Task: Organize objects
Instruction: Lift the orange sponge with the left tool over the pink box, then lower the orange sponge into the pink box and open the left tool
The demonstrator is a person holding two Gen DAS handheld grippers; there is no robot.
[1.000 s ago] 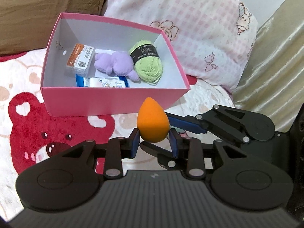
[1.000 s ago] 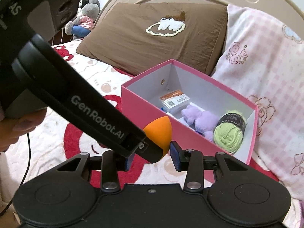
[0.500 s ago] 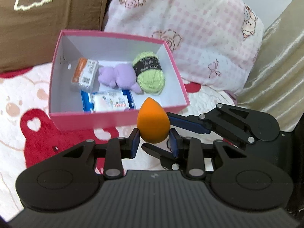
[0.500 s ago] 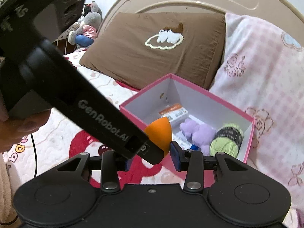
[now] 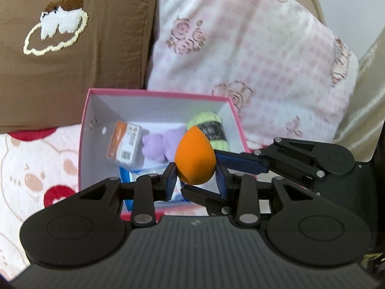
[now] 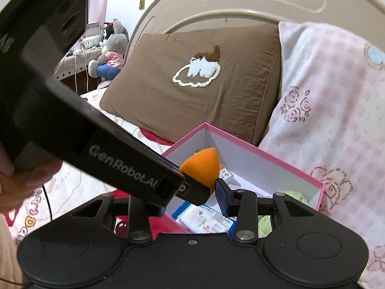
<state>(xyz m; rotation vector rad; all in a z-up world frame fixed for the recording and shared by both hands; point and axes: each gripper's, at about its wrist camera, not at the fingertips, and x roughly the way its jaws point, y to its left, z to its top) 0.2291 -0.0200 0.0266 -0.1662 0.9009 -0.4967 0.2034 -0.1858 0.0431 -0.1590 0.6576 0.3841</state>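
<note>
Pinching the orange sponge point(image 5: 194, 159) near-closed, jaws just easing, the left gripper point(image 5: 195, 180) hung over the pink box point(image 5: 158, 94), ready to drop it beside the green yarn point(image 5: 211, 130); the right gripper point(image 6: 192, 200) clamped it crosswise for steadiness.

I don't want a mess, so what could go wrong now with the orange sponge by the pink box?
Both the left hand-held gripper and the right hand-held gripper pinch the one sponge; the left jaws have just opened a little, so it might slip or be tugged sideways. The box already holds yarn and a purple toy, so a dropped sponge could bounce off them.
</note>
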